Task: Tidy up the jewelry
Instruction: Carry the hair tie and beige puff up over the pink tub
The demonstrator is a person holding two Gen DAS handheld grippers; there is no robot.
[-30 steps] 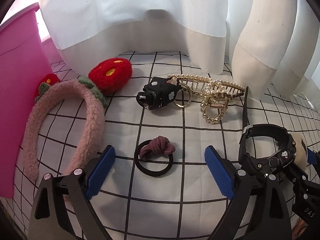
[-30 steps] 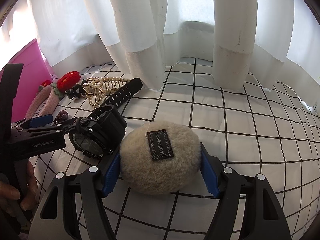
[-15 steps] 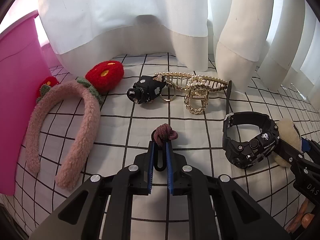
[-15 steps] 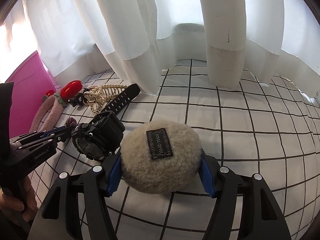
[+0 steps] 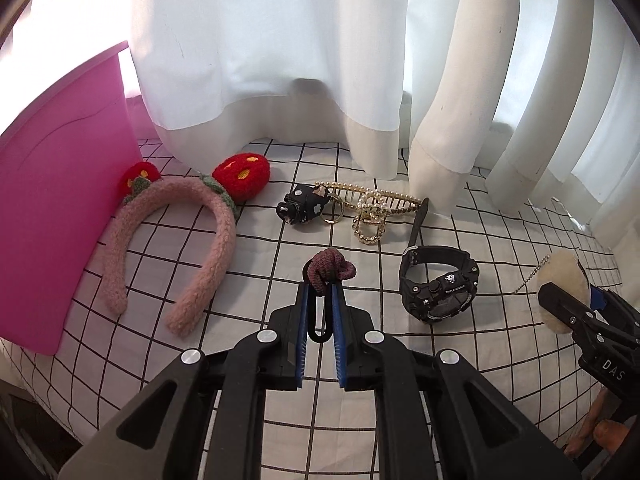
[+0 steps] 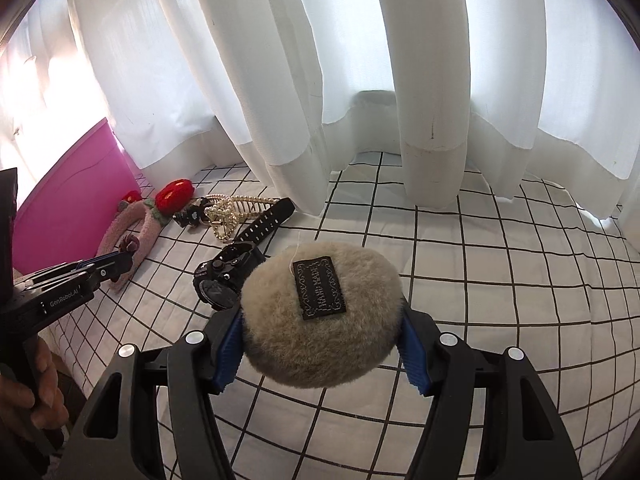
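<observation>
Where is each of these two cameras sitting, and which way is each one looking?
Left wrist: sits on the left claw, looking down along its fingers at the hair tie it pinches; the right claw shows at the edge.
Right wrist: sits on the right claw, looking at the fluffy puff it grips; a hand holds the left claw.
Shared: black watch, pink headband, checked cloth.

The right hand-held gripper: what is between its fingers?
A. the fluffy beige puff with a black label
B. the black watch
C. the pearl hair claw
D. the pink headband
A: in the right wrist view the right hand-held gripper has its blue pads pressed on both sides of the fluffy beige puff; the black watch lies behind it on the cloth.
</observation>
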